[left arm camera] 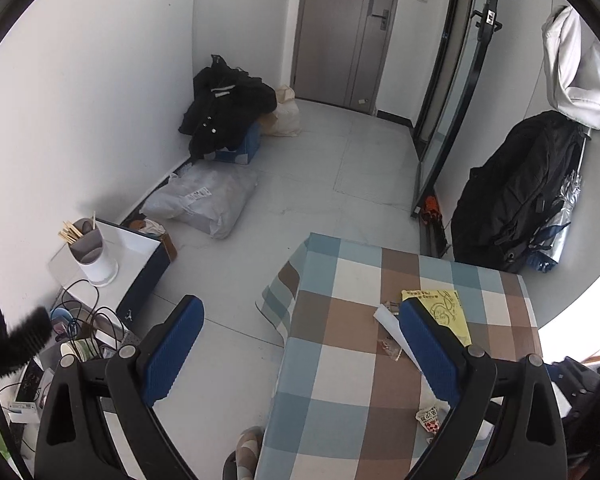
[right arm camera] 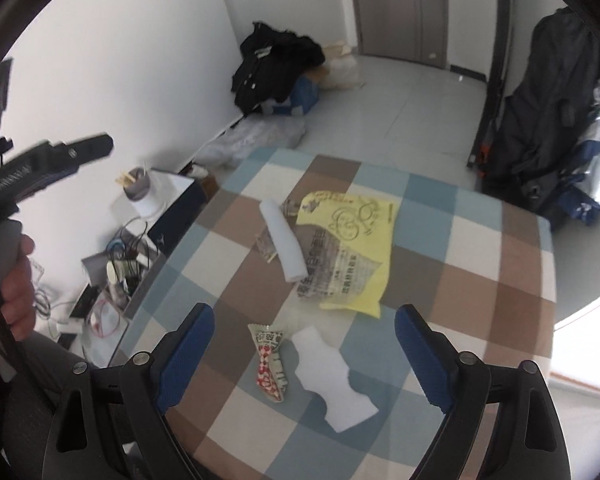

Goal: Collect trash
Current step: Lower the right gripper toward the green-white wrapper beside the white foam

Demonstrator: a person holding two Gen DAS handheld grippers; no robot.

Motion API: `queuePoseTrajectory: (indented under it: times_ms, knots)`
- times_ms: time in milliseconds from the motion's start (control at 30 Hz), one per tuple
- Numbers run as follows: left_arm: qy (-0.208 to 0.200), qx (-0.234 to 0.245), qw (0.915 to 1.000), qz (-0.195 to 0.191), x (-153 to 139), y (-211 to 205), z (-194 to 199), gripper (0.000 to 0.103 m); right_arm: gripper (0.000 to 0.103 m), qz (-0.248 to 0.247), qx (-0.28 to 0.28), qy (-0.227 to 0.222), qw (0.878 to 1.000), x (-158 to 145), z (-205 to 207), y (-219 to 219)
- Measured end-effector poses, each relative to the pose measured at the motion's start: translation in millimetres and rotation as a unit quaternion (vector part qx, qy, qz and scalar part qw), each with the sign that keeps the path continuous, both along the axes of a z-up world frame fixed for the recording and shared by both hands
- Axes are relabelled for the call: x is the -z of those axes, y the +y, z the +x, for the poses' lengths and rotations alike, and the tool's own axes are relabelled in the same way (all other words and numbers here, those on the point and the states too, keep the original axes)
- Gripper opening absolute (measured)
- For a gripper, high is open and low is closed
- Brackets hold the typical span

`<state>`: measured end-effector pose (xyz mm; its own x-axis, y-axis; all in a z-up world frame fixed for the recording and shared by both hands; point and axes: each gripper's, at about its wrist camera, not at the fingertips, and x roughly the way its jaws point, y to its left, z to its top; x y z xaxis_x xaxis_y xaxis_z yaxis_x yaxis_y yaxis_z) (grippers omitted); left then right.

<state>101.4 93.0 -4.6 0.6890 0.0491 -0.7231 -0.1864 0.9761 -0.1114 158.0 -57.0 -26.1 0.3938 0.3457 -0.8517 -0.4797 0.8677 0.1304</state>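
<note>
Trash lies on a checked tablecloth table [right arm camera: 480,280]: a yellow plastic bag [right arm camera: 356,240], a white paper roll [right arm camera: 282,242], a red-and-white wrapper [right arm camera: 270,364] and a white foam piece [right arm camera: 332,380]. My right gripper [right arm camera: 304,328] is open and empty, held above the wrapper and foam piece. My left gripper [left arm camera: 300,320] is open and empty, held high over the table's left edge [left arm camera: 284,320]; the yellow bag [left arm camera: 448,308], white roll [left arm camera: 392,328] and wrapper [left arm camera: 430,420] show by its right finger. The left gripper also shows at the left of the right wrist view [right arm camera: 88,148].
A white box [left arm camera: 136,248] with a cup of chopsticks [left arm camera: 90,248] and a tangle of cables [left arm camera: 84,320] stand left of the table. A grey parcel bag [left arm camera: 204,200], black coat [left arm camera: 224,108] and black backpack [left arm camera: 516,192] sit on the floor.
</note>
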Motion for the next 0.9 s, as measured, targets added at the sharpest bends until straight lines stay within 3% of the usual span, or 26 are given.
queuePoseTrajectory:
  times_ms: [100,233,367,500,600,733,900]
  knots:
    - [0.015,0.008,0.9998,-0.009,5,1,6,0.097,0.090,-0.002,-0.005,0.011,1.000,12,4,3]
    - [0.016,-0.026,0.9990,-0.032,6,12,11,0.097,0.086,0.017,0.018,0.048,0.999,28,10,-1]
    - [0.043,-0.057,0.9966,-0.041,18,23,22,0.097,0.084,-0.010,0.009,0.049,0.999,35,8,5]
    - [0.069,-0.074,0.9932,-0.058,30,27,29,0.097,0.071,-0.022,-0.005,0.065,0.998,44,9,7]
    - [0.070,-0.071,0.9939,-0.048,30,23,30,0.097,0.066,-0.028,-0.002,0.067,0.997,46,11,5]
    - [0.071,-0.067,0.9948,-0.029,30,17,30,0.097,0.046,-0.031,-0.010,0.082,0.996,51,12,4]
    - [0.084,-0.067,0.9937,-0.031,35,17,33,0.097,0.041,-0.040,-0.009,0.102,0.994,63,12,4]
